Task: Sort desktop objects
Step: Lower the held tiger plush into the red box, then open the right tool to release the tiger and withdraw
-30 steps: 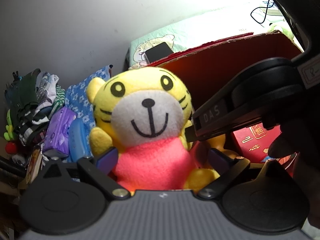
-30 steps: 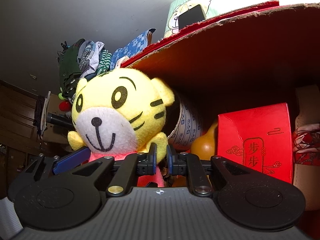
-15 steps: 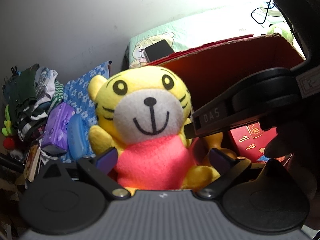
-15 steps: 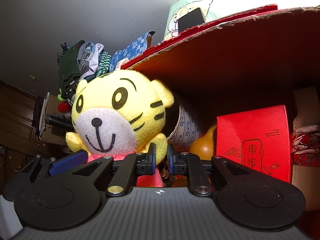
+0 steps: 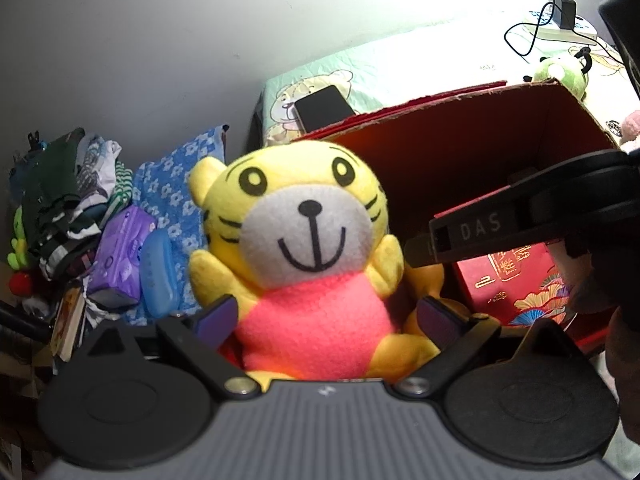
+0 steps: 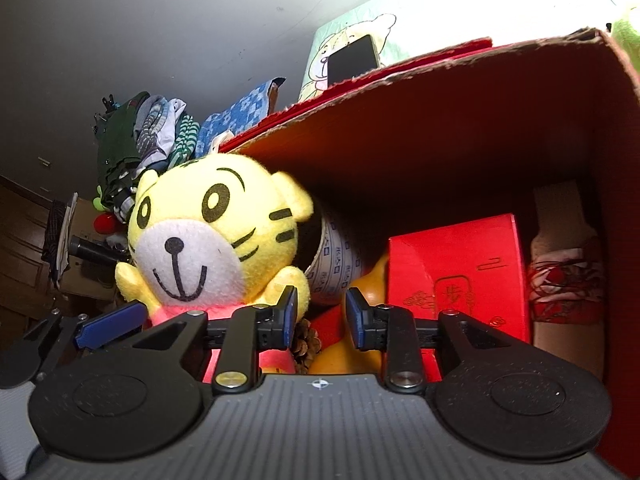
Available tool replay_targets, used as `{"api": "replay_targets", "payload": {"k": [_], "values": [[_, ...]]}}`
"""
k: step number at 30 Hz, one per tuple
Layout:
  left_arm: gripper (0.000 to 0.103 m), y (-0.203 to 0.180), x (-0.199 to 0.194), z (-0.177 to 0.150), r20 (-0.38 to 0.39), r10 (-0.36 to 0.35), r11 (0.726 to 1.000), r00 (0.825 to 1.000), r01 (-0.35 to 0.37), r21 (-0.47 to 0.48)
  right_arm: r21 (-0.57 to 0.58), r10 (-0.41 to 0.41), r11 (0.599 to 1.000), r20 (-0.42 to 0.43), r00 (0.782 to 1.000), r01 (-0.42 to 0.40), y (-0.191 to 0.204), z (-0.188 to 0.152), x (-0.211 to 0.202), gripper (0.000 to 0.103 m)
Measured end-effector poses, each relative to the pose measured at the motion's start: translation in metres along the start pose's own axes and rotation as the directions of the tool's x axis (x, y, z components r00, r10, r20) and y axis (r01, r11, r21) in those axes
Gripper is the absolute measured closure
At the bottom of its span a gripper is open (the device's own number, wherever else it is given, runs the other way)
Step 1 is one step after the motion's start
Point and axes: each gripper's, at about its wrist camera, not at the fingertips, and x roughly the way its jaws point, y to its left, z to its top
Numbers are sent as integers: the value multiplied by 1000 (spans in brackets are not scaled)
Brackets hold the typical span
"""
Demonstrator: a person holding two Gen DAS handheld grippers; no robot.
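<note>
Layout at the cardboard box, both wrist views

A tiger plush toy sits upright at the left end of an open cardboard box, between the pads of the left gripper. To its right in the box, in order: a printed cylindrical container, a gourd-shaped item, a gift box, then a cloth-wrapped item against the right wall. A pine cone lies below the toy's arm. The right gripper stands before the gourd, jaws opening, nothing pressed between them. Behind the box a phone lies on a bed. Left of the box, a tissue pack sits beside piled clothes.
</note>
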Motion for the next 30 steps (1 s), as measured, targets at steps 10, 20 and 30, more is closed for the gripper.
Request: {"api": "replay_targets", "payload": {"k": [10, 20, 30], "values": [[5, -3, -29, 6, 79, 8, 1000, 997, -6, -20, -87, -45, 995, 135, 990, 57, 6, -10, -43, 71], [5, -31, -48, 8, 131, 37, 999, 991, -35, -13, -88, -14, 996, 228, 974, 35, -3, -27, -80, 66], [10, -103, -89, 27, 220, -138, 990, 966, 137, 21, -55, 33, 998, 357, 934, -14, -62, -38, -164, 66]]}}
